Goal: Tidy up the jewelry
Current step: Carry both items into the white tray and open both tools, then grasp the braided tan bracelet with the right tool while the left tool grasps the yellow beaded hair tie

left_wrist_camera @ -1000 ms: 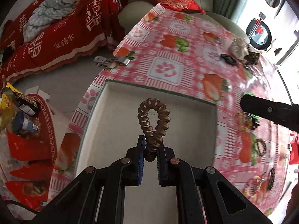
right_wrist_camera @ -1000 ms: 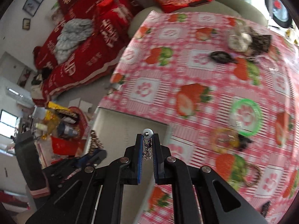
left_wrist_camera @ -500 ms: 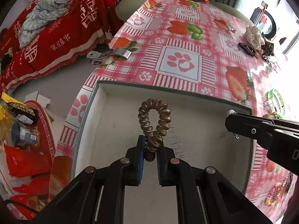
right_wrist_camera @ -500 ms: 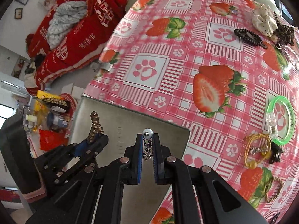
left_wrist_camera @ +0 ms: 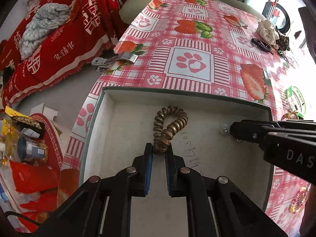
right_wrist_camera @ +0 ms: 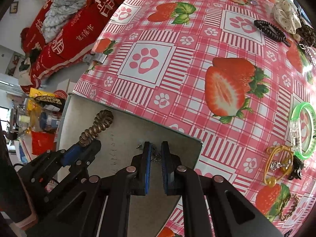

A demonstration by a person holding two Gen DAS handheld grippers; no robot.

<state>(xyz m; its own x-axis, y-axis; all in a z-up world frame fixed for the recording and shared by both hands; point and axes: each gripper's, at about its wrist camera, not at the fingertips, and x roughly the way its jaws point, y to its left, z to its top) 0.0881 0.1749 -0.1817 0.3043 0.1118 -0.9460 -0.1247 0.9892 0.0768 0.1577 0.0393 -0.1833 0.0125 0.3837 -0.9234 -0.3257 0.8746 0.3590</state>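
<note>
A shallow white box (left_wrist_camera: 197, 102) lies on the strawberry tablecloth. My left gripper (left_wrist_camera: 159, 150) is partly open, its jaws loosely around the end of a bronze spiral hair tie (left_wrist_camera: 169, 122) that rests on the box floor; the tie also shows in the right wrist view (right_wrist_camera: 98, 126). My right gripper (right_wrist_camera: 156, 148) is open over the box (right_wrist_camera: 177, 136), with a small silver chain earring (right_wrist_camera: 156, 156) lying between its jaws. The right gripper's side shows in the left wrist view (left_wrist_camera: 233, 130), with the earring's pearl (left_wrist_camera: 224, 129) at its tip.
On the tablecloth lie a green bangle (right_wrist_camera: 302, 130), a yellow elastic with charms (right_wrist_camera: 278, 164), a black spiral tie (right_wrist_camera: 268, 29), a cream scrunchie (right_wrist_camera: 286, 15) and a beaded bracelet (right_wrist_camera: 288, 207). A metal clip (left_wrist_camera: 116, 59) grips the table's left edge. Red cloth and clutter lie beyond.
Both grippers came down into the box and opened. The spiral hair tie now lies on the box floor and the earring has dropped between the right jaws.
</note>
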